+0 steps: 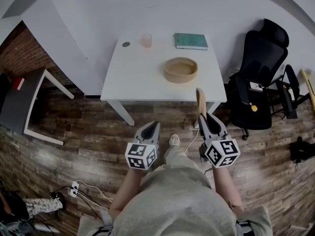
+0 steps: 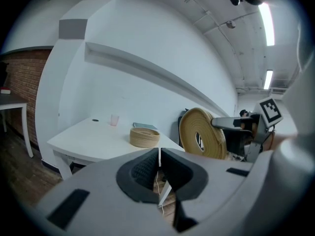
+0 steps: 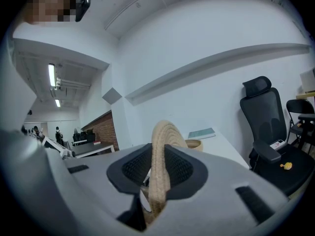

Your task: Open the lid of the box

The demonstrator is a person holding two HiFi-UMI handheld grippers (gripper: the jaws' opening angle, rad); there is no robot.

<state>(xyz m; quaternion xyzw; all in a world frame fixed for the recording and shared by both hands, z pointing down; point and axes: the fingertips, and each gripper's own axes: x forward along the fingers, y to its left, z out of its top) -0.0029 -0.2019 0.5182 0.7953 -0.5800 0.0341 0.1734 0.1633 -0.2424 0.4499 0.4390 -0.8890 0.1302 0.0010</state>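
Note:
The round woven box (image 1: 180, 70) stands uncovered on the white table (image 1: 133, 77); it also shows as a small basket (image 2: 144, 136) in the left gripper view. My right gripper (image 1: 205, 119) is shut on the woven lid (image 1: 201, 102), held on edge out in front of the table's near side. In the right gripper view the lid (image 3: 160, 151) stands upright between the pads of that gripper (image 3: 158, 168), with the box (image 3: 193, 144) behind it. The left gripper (image 1: 151, 128) is shut and holds nothing. Its own view shows its jaws (image 2: 159, 168) together and the lid (image 2: 202, 133) off to the right.
On the table's far side sit a pink cup (image 1: 146, 40), a green book (image 1: 191, 41) and a small dark disc (image 1: 126, 44). A black office chair (image 1: 256, 82) stands right of the table, a grey side table (image 1: 24, 102) to the left. A power strip (image 1: 75, 187) with cables lies on the wooden floor.

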